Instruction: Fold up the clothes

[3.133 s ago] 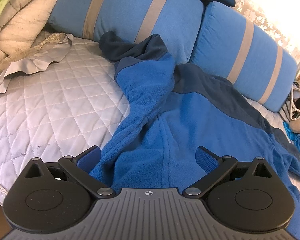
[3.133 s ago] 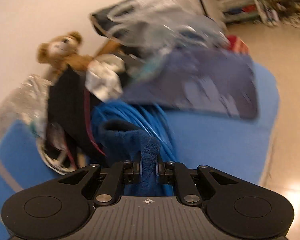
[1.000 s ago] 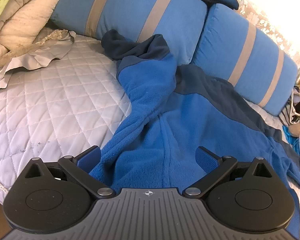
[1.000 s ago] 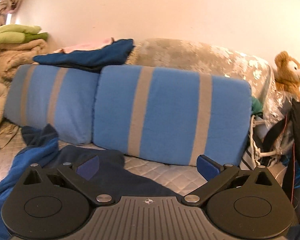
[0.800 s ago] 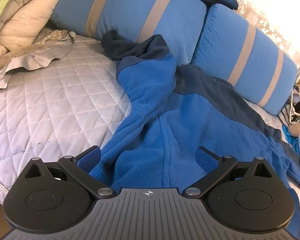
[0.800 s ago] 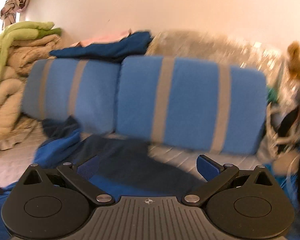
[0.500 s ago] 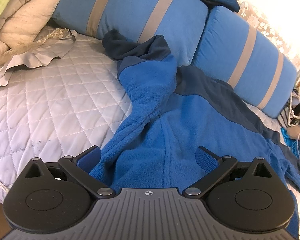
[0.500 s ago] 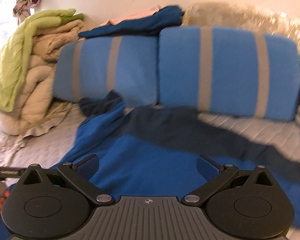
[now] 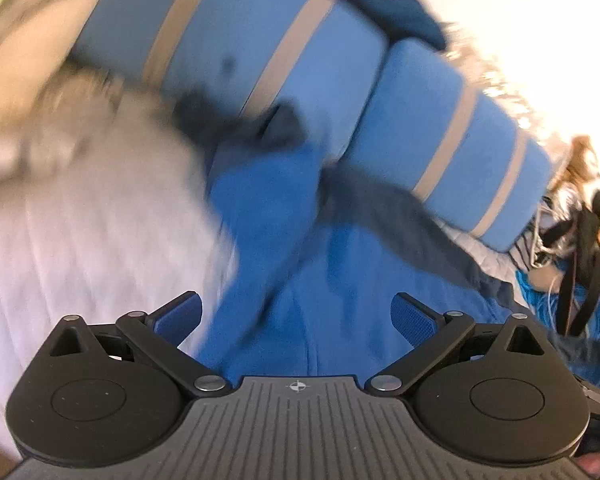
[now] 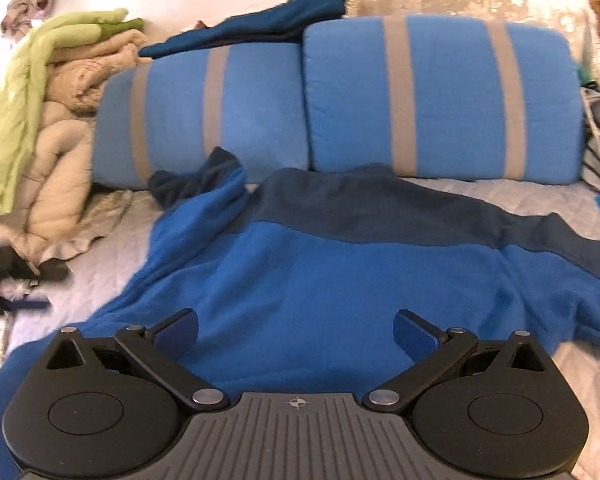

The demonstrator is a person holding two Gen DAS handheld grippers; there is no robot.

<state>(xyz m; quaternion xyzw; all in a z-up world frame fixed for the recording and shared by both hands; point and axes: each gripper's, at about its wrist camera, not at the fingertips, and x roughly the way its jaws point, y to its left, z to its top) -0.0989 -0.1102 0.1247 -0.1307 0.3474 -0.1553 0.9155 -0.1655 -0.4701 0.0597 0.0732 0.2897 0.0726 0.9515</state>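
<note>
A blue fleece garment (image 10: 340, 272) with a dark navy upper band lies spread across the quilted bed; it also shows, blurred, in the left wrist view (image 9: 332, 280). One sleeve (image 10: 204, 208) runs up toward the left pillow, the other (image 10: 560, 252) stretches right. My left gripper (image 9: 296, 316) is open and empty above the garment's lower left part. My right gripper (image 10: 296, 332) is open and empty over the garment's lower middle.
Two blue pillows with tan stripes (image 10: 440, 96) stand along the back, a dark blue cloth (image 10: 260, 32) on top. Folded beige and green blankets (image 10: 60, 80) pile at the left. Bags and a teddy bear (image 9: 580, 156) crowd the right. The bed (image 10: 540, 196) is grey and quilted.
The right gripper let go of the sleeve end and swung left to face the garment and pillows. The left view has just shifted and blurred; both grippers stay open.
</note>
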